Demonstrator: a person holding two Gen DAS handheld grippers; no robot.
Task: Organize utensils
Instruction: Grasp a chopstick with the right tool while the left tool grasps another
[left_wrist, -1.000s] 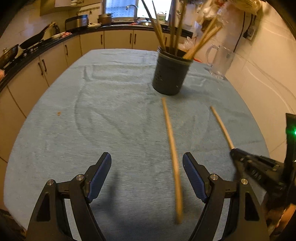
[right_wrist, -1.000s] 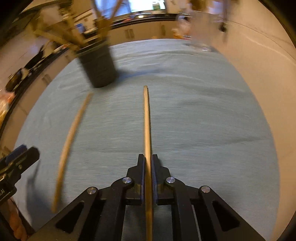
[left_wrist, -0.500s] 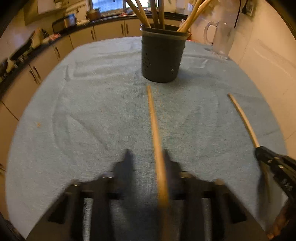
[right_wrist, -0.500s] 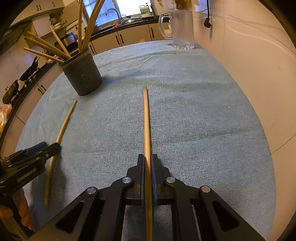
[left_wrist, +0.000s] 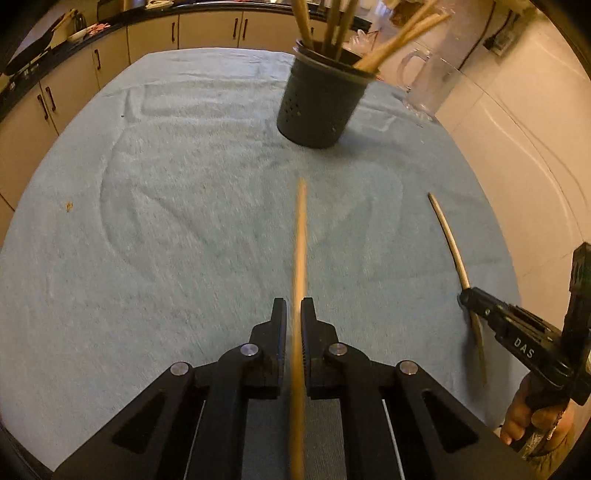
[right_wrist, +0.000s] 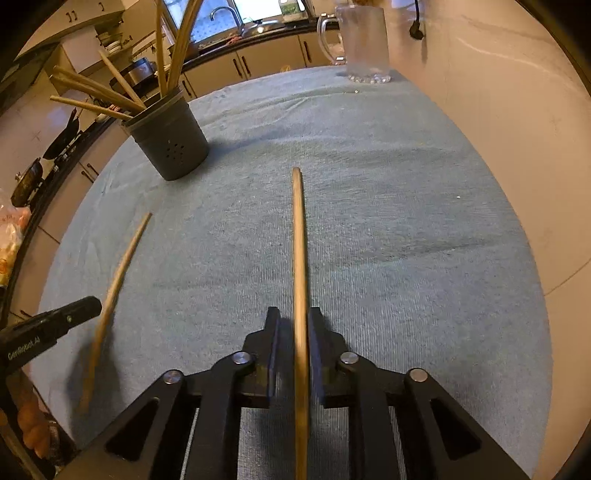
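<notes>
Left gripper (left_wrist: 293, 325): nearest item in the left wrist view. Black two-finger tool, jaws closing, pads pressed on a wooden chopstick (left_wrist: 300, 254). The stick ran forward between the fingers, its far tip over the cloth, short of the holder. Its near part was blurred.

Right gripper (right_wrist: 293, 332): nearest item in the right wrist view. Same black make, jaws opening. A second wooden chopstick (right_wrist: 299, 251) lay in the gap; a sliver of space showed along its left side by the left pad, and contact on the right side could not be told. The stick pointed straight ahead over the cloth.

Each tool appeared in the other's view: the right gripper at the right edge of the left view, carried by a person's hand (left_wrist: 532, 417); the left gripper at the lower left edge of the right view.

Blue cloth (left_wrist: 166, 229): towel-like cover over the whole table, lightly creased, with a small brownish speck toward its left side.

Utensil holder (left_wrist: 319, 105): dark grey cylinder with small perforations, standing upright on the cloth beyond both stick tips, toward the far end of the table. It held a fan of further wooden chopsticks (right_wrist: 110, 94), leaning outward.

Glass pitcher (right_wrist: 364, 40): clear, handled, at the far right end of the table near the wall.

Kitchen cabinets (left_wrist: 207, 31): cream doors under a dark counter, farthest back.
</notes>
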